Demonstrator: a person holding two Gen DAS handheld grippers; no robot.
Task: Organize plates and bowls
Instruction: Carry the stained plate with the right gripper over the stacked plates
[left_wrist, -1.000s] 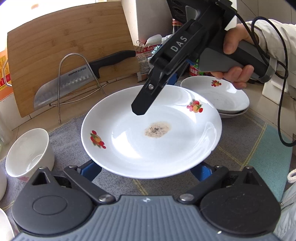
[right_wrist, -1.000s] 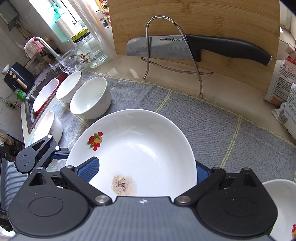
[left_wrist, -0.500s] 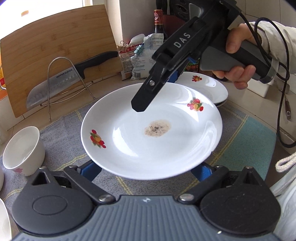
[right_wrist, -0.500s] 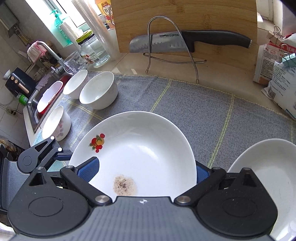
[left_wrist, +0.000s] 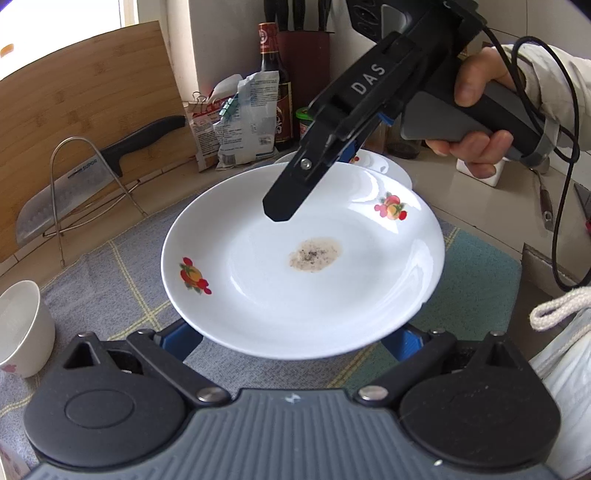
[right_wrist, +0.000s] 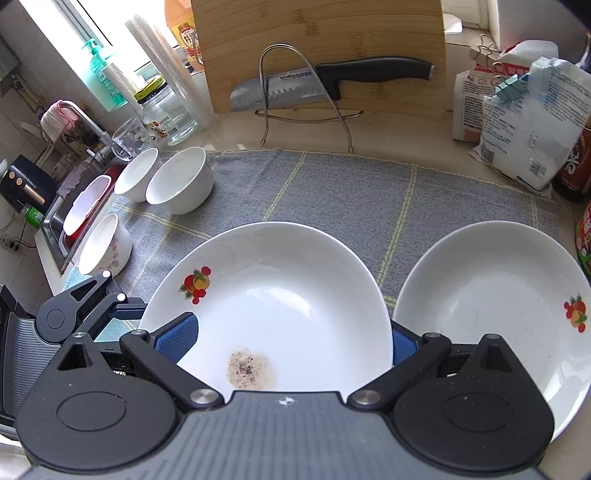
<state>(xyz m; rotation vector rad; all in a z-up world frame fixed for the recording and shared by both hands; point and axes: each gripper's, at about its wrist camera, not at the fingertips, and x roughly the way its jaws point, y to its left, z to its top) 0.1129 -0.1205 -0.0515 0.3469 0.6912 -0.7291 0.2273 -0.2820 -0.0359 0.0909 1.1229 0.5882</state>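
Observation:
A white plate (left_wrist: 303, 266) with fruit prints and a brown stain is held in the air over the grey mat (right_wrist: 332, 192). My left gripper (left_wrist: 295, 338) holds its near rim; its blue pads sit under the plate edge. My right gripper (right_wrist: 291, 338) holds the opposite rim, and its black body (left_wrist: 332, 140) shows above the plate in the left wrist view. The plate also shows in the right wrist view (right_wrist: 280, 295). A stack of white plates (right_wrist: 491, 310) lies just right of it. Several white bowls (right_wrist: 181, 184) stand at the mat's left.
A bamboo cutting board (right_wrist: 317, 48) with a knife (right_wrist: 332, 81) on a wire stand leans at the back. Food bags (right_wrist: 524, 118) and a sauce bottle (left_wrist: 273, 77) stand at the back right. A sink (right_wrist: 74, 206) lies at the far left.
Both grippers have carried the plate to the right over the mat, towards the plate stack. The stack has come fully into the right wrist view.

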